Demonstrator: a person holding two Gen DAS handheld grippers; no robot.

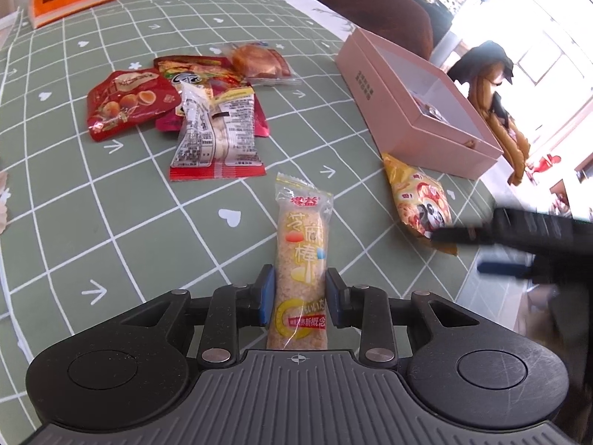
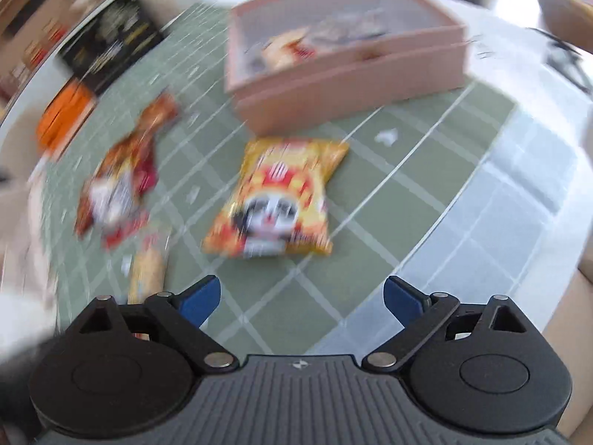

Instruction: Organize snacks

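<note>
Your left gripper (image 1: 300,293) is clamped on the sesame stick bar (image 1: 302,259), ready for the pink box (image 1: 385,111); your right gripper (image 2: 301,298), jaws apart and empty, hovers above the yellow panda snack bag (image 2: 274,200), lying just beside that box.

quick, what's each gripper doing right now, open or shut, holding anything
Left gripper: shut on the snack bar.
Right gripper: open, holding nothing, above the yellow snack bag.
</note>
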